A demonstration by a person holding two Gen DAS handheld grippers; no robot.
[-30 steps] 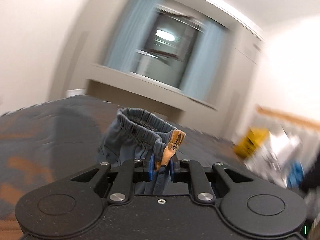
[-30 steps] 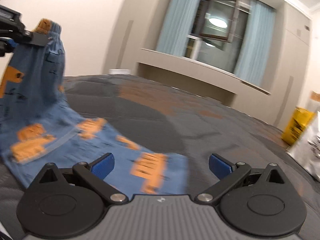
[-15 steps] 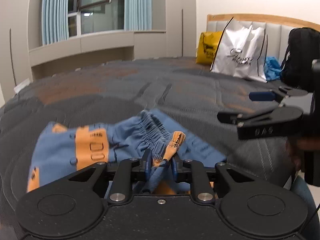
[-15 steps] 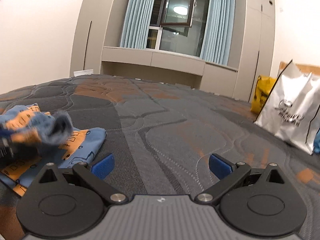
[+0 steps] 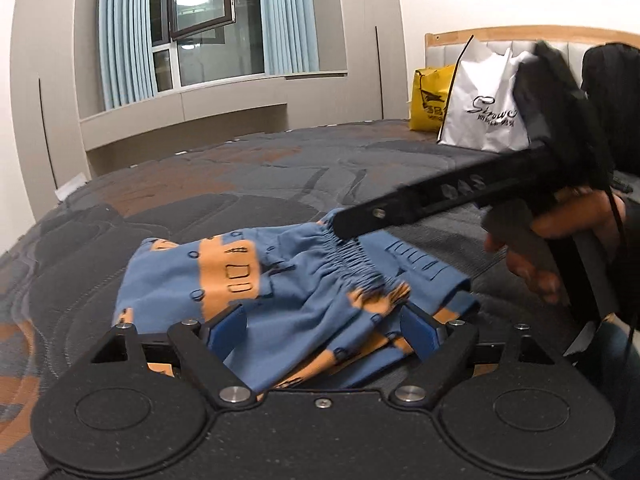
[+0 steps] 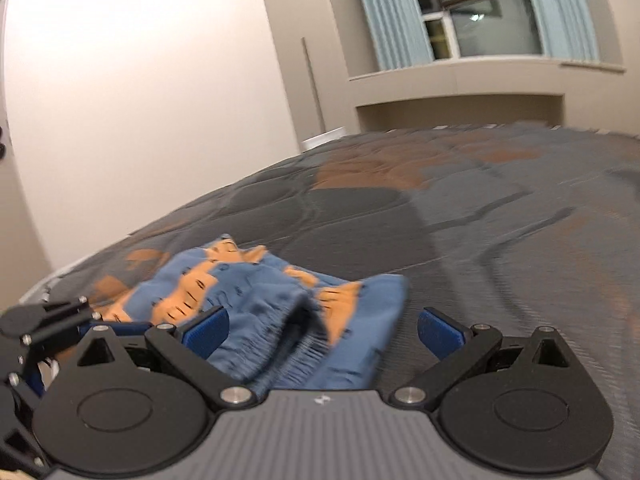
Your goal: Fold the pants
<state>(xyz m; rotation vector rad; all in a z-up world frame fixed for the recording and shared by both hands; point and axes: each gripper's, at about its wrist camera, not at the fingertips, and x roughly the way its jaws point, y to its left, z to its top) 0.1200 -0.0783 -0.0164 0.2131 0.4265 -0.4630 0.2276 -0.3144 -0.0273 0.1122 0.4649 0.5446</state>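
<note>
Blue pants (image 5: 288, 280) with orange patches lying bunched and partly doubled over on the dark quilted bed (image 5: 240, 184), gathered waistband uppermost. Left tool (image 5: 324, 326) spread wide, blue pads well apart either side of the heap, nothing gripped; cloth lying between and under the fingers (image 5: 228, 326). Right tool (image 6: 322, 330) likewise spread wide, pads apart, holding nothing, waistband opening of the pants (image 6: 280, 312) gaping directly in front of it. From the left wrist view, right tool (image 5: 400, 210) seen reaching in from the right side, one black finger laid across or just above the elastic waistband; contact cannot be told through the blur. Person's hand (image 5: 560, 232) wrapped round that tool's handle. From the right wrist view, left tool (image 6: 44, 328) visible at the left edge, beside the pants. At the head of the bed, a white shopping bag (image 5: 488, 116) and a yellow bag (image 5: 432, 100) leaning against the wooden headboard (image 5: 500, 36). Window (image 5: 208, 28) with pale blue curtains (image 5: 120, 36) beyond the far side of the bed.
</note>
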